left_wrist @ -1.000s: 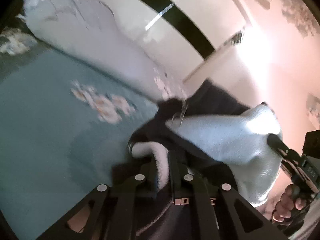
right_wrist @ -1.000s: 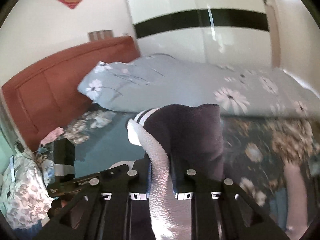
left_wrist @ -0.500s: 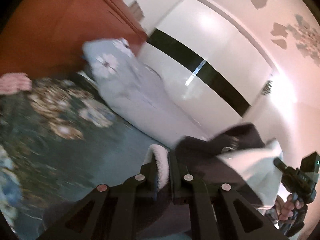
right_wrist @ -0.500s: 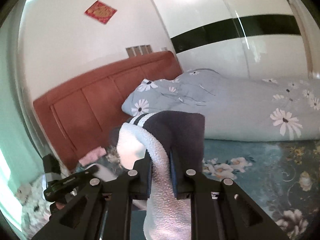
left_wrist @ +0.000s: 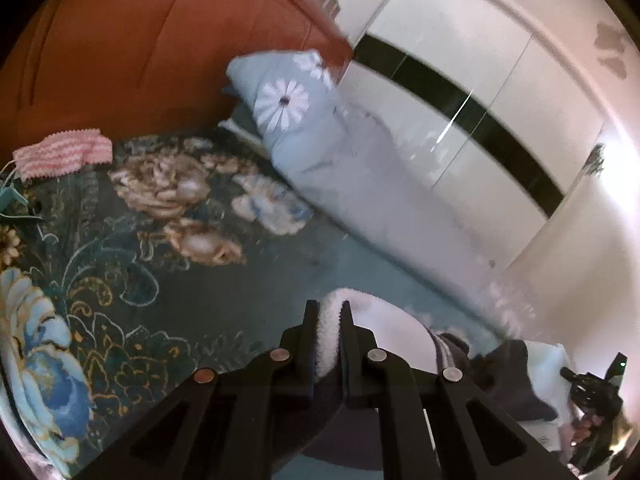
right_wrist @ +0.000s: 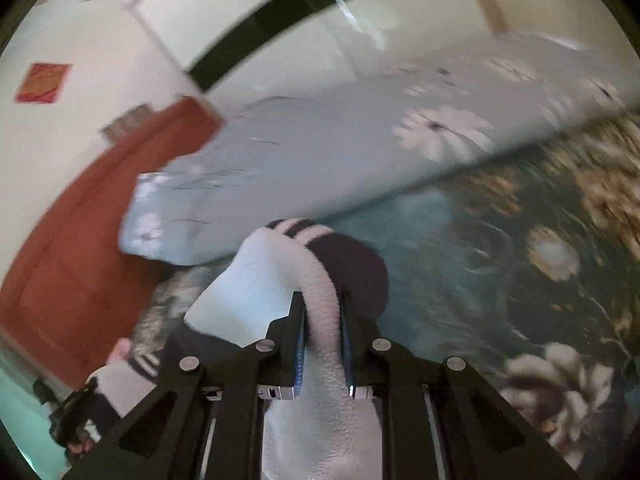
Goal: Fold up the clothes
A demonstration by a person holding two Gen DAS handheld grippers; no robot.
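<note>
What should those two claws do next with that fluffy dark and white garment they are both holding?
Probably lower it flat onto the bedspread before folding. The left claw and right claw each pinch a white fleecy edge of the garment, which hangs bunched between them above the bed, so it likely needs spreading first.

In the left wrist view, the headboard [left_wrist: 140, 40] is seen at the upper left, with the bedspread [left_wrist: 120, 280] spread below it across the left and centre. A small knitted cloth [left_wrist: 64, 154] is laid at the left edge, against the headboard's foot. A rolled duvet [left_wrist: 340, 168] is stretched from upper centre toward lower right, and the wardrobe [left_wrist: 460, 92] is set behind it. At the bottom centre, the garment [left_wrist: 384, 324] is clamped between the left gripper [left_wrist: 329, 320].
</note>
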